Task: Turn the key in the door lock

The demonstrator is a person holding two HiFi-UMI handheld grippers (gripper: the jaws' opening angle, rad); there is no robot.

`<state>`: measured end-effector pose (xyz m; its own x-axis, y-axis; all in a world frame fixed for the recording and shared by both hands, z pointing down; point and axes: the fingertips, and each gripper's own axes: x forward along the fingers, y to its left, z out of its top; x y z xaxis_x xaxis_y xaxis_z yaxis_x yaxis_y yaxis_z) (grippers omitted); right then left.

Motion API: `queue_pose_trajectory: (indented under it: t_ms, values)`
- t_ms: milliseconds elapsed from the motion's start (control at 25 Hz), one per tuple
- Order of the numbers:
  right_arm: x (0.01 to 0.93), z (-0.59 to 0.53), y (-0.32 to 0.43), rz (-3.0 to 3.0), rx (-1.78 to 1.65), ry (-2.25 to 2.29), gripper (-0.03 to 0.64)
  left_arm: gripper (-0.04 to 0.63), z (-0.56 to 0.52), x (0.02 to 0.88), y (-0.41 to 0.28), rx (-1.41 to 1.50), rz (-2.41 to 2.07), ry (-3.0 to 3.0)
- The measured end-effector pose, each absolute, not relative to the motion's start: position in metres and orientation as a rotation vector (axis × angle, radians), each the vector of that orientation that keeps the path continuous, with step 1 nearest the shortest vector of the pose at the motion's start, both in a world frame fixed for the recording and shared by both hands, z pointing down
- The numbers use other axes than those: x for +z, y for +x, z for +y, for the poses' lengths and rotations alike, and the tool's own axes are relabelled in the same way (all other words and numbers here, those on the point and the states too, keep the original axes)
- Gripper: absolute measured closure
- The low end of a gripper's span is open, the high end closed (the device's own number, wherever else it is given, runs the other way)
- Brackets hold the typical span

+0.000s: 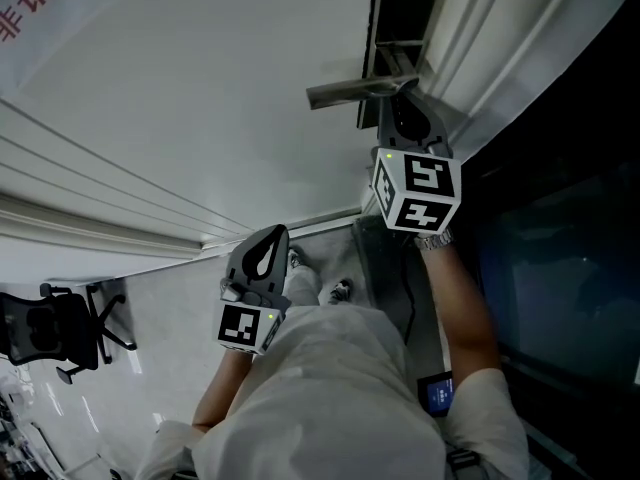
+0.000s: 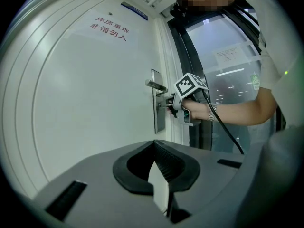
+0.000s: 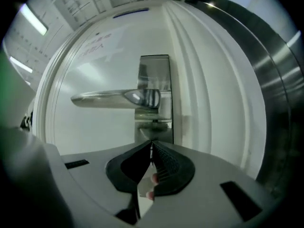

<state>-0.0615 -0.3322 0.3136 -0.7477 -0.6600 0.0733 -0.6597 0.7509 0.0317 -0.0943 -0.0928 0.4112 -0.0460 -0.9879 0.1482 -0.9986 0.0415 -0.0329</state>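
Observation:
The white door [image 1: 180,88] carries a steel lock plate [image 3: 154,70] with a lever handle [image 3: 109,99] pointing left. My right gripper [image 3: 152,144] is pushed up to the plate just below the handle and is shut on the key [image 2: 164,106], of which only a thin sliver shows at the jaw tips. In the head view the right gripper [image 1: 398,88] sits beside the handle [image 1: 350,92]. My left gripper [image 1: 272,238] is held low, well back from the door, shut with nothing in it. In its own view the left gripper [image 2: 153,146] faces the right gripper [image 2: 175,108] at the lock.
A dark glass panel and metal frame [image 1: 560,248] stand right of the door. Red characters [image 2: 109,30] are printed high on the door. A black office chair [image 1: 60,333] is at the lower left. A cable [image 2: 223,127] hangs from the right gripper.

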Motion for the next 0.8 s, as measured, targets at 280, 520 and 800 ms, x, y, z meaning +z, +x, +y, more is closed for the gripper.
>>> queue_pose_trajectory:
  t_ms: [280,520,800]
  values:
    - [0.3153,-0.3379,-0.055,-2.984,0.697,1.028,0.604,0.591,-0.0915,0.4105,-0.0967,0.188,-2.214,2.105]
    - [0.3189,-0.3407,-0.0527,-2.995,1.098,0.944,0.604,0.591,-0.0916,0.4116,-0.0977,0.204,-2.208,2.099]
    - [0.3225,-0.3421,-0.0517,-2.897,1.659,0.786,0.6,0.591,-0.0914,0.4121,-0.0975,0.193,-2.202,2.104]
